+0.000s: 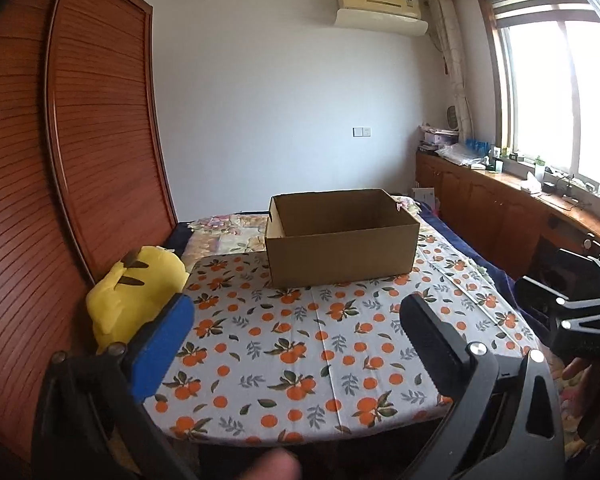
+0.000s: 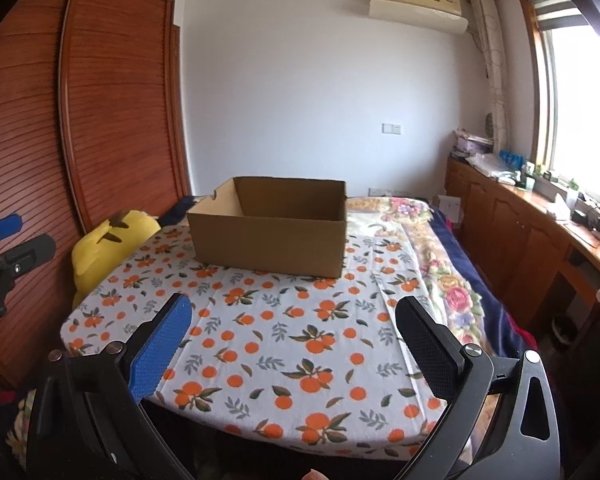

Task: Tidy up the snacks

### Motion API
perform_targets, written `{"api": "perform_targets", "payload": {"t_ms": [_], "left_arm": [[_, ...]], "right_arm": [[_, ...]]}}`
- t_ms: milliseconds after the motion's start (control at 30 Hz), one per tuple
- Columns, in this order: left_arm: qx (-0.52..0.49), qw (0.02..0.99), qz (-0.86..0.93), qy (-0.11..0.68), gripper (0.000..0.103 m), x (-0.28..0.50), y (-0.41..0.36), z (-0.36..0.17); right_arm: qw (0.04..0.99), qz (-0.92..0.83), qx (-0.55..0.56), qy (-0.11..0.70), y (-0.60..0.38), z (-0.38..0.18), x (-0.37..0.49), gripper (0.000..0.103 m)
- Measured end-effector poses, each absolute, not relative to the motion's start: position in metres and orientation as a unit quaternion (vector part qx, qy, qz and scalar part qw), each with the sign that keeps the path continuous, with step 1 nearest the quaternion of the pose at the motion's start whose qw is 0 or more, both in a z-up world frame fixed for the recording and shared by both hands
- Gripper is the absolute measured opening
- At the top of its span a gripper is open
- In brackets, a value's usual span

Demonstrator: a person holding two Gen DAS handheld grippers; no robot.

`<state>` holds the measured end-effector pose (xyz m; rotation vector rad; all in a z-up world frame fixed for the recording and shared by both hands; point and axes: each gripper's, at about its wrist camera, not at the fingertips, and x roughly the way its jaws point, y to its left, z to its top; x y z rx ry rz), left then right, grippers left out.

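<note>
Cardboard box [image 1: 342, 248] sat at twelve o'clock on my orange-print cloth [image 1: 300, 352], while my left gripper [image 1: 296, 344] and right gripper [image 2: 294, 344] gaped wide, holding nothing.

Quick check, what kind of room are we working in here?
Most likely a bedroom: a bed with floral bedding, a tall wooden wardrobe, and a wall air conditioner.

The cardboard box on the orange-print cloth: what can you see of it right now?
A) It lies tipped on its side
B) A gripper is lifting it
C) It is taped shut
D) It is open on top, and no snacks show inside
D: the cardboard box stands upright on the orange-print cloth with its top open, and only bare inner walls show; its floor is hidden in both views.
</note>
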<state>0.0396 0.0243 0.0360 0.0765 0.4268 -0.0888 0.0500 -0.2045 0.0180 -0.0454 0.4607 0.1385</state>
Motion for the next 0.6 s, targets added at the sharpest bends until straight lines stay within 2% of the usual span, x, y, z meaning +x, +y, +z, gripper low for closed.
{"api": "perform_targets", "payload": {"t_ms": [600], "left_arm": [[0.045, 0.977, -0.044, 0.205, 0.103, 0.015, 0.017, 0.001]], "right_arm": [[0.977, 0.037, -0.007, 0.209, -0.219, 0.006, 0.013, 0.103]]}}
